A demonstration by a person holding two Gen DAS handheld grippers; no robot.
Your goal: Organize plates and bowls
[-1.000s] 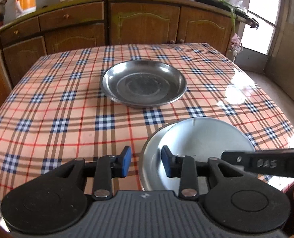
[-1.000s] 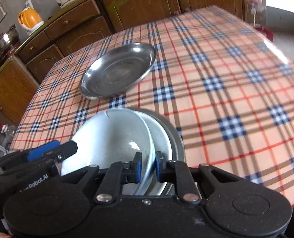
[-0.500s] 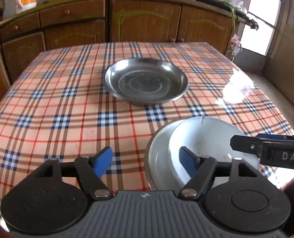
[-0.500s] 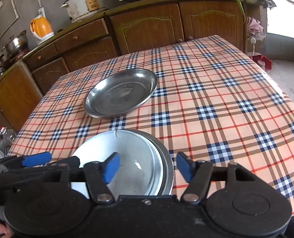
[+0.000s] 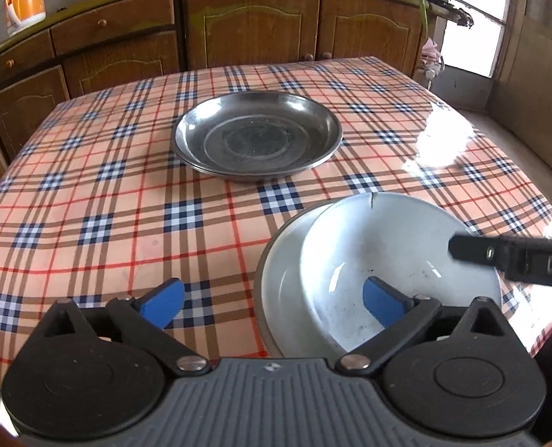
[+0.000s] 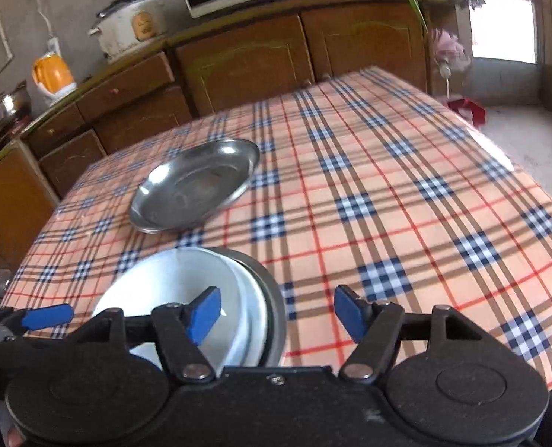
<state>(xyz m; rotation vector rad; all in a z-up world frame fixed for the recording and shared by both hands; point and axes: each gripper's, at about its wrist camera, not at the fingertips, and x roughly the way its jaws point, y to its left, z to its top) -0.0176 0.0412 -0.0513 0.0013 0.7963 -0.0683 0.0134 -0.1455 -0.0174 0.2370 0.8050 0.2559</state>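
Left wrist view: left gripper (image 5: 274, 301) low at 6 o'clock, jaws opening wide, nothing gripped; bowl rim lies between the pads, untouched.
Right gripper (image 6: 277, 314): jaws spread wide, empty; one finger over the bowl, one past its rim.
White bowl (image 5: 395, 260): nested off-centre in another white bowl (image 5: 279, 283), inside a grey metal basin, at table's near edge.
Steel plates (image 5: 257, 138): stacked at 12 o'clock, mid-table, well apart from bowls.
Table (image 5: 89, 205): plaid cloth bare at 9 o'clock; right view bare from 1 to 3 o'clock up to the edge.
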